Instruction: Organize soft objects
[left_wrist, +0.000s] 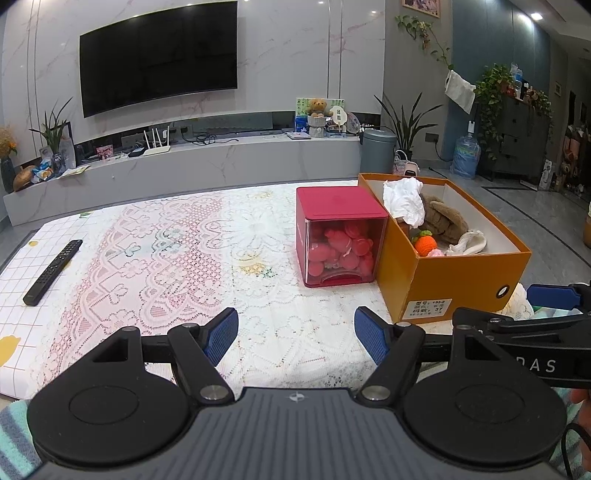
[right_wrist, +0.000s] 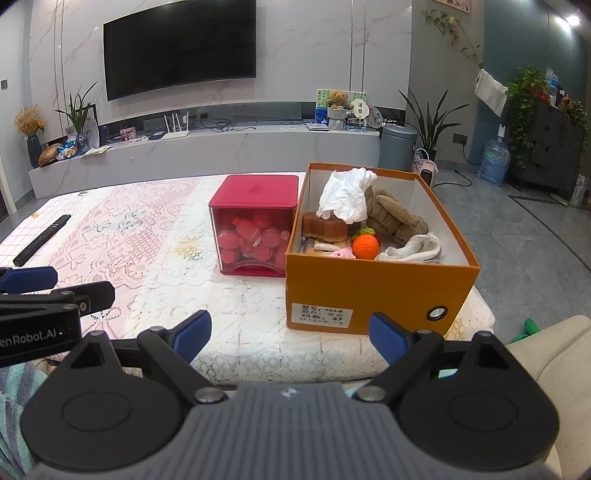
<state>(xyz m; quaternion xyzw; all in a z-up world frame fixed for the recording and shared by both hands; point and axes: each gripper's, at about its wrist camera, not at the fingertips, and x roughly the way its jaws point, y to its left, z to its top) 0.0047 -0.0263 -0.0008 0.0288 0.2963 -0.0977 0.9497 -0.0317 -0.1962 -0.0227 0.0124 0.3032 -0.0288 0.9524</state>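
Both sets of jaws stood wide and held nothing: the left gripper (left_wrist: 295, 334) hung low over the near edge of the lace-covered tabletop (left_wrist: 184, 266), and the right gripper (right_wrist: 290, 334) hung beside it, facing the orange shoebox (right_wrist: 369, 295).

The soft things all lay inside that box. I counted one crumpled white cloth (right_wrist: 347, 199) at the back, one brown plush toy (right_wrist: 391, 218) beside it, one brown sponge block (right_wrist: 325, 227) under the cloth, one orange crocheted ball (right_wrist: 365, 245), one small pink item (right_wrist: 341, 254) only partly visible, and one white fabric strip (right_wrist: 413, 251) curled toward the right wall. Something flat lay under the sponge, but I could not tell what.

Just beside the box on its left stood one red lidded cube (right_wrist: 255, 229) with a clear front, full of red rounded pieces too crowded to count. One black remote control (left_wrist: 53, 271) lay well apart at the left.

No soft item lay loose on the lace. That fits either a sorting finished, with everything gathered in the box, or one where the box is the source and things are due to come out. The pictures did not settle which, so no particular next move can be called.
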